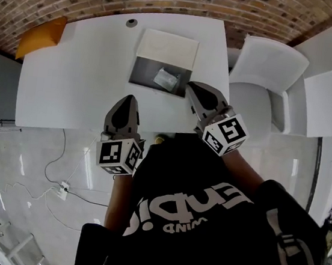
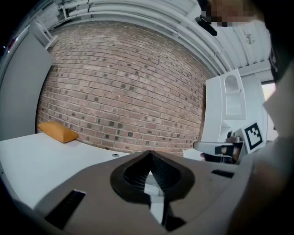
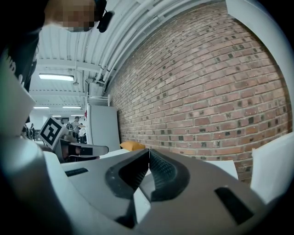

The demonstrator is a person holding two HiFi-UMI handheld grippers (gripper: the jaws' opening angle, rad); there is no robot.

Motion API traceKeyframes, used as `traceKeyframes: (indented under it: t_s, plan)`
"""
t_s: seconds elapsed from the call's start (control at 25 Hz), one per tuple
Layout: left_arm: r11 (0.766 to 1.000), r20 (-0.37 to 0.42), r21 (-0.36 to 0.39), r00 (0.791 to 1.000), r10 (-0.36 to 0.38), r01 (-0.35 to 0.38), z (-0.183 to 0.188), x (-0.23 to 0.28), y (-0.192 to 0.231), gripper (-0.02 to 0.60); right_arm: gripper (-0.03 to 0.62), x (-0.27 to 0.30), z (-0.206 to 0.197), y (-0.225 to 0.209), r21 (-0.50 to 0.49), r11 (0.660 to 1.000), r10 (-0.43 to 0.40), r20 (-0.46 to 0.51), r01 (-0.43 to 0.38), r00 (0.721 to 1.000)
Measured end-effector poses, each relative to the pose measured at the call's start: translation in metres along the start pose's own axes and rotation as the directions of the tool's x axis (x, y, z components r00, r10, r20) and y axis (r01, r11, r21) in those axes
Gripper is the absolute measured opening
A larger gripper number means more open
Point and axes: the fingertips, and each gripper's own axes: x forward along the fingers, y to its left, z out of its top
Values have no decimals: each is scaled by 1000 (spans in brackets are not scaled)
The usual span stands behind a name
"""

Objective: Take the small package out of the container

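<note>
A grey open container (image 1: 145,73) with its white lid (image 1: 168,48) folded back sits on the white table (image 1: 76,80) in the head view. A small silvery package (image 1: 167,79) lies inside it, toward the right. My right gripper (image 1: 191,85) is shut and empty, with its tip at the container's near right corner, close to the package. My left gripper (image 1: 129,98) is also shut and empty, over the table just in front of the container's near left side. The left gripper view shows the left gripper (image 2: 149,152) with its jaws meeting; the right gripper view shows the same of the right gripper (image 3: 149,149). Neither gripper view shows the container.
An orange cushion (image 1: 41,36) lies at the table's far left corner. A white chair (image 1: 268,66) stands right of the table. A round cable hole (image 1: 131,23) is near the far edge. Cables and a power strip (image 1: 61,191) lie on the floor at left.
</note>
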Motion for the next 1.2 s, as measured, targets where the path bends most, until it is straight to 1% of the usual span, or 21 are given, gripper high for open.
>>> traceKeyframes:
  t_s: [0.2,0.44,0.64,0.72,0.88,0.96,1.04,1.2]
  plan:
    - [1000,5,-9,1000,4,-4,3,8,4,5,0,9,-1,-2,-17,1000,-5,-1,5,1000]
    - [1000,-1,-11,1000,-10,10,6,20,9,5,0,25,3,2,-7,999,36,17,-35,999]
    - [1000,-4,-8,1000,-16,16,9,28,16,6,8,37,-2,-2,11,999,32,2,-32,999]
    - [1000,-9,-5,1000,-20,20,8,30,18,6,64,41,-4,-3,21,999,39,-8,-39,999]
    - [1000,-16,-6,999,-29,29,6,36,22,6,124,48,-8,-3,40,998,53,-20,-52,998]
    - [999,-19,-13,999,-34,33,4,37,23,5,176,49,-11,-2,48,997,67,-27,-66,997]
    - [999,-22,-15,999,-39,39,2,39,24,6,242,51,-13,2,45,995,88,-34,-86,996]
    - [999,-23,-17,999,-45,45,2,41,24,5,256,53,-15,6,47,994,98,-46,-96,994]
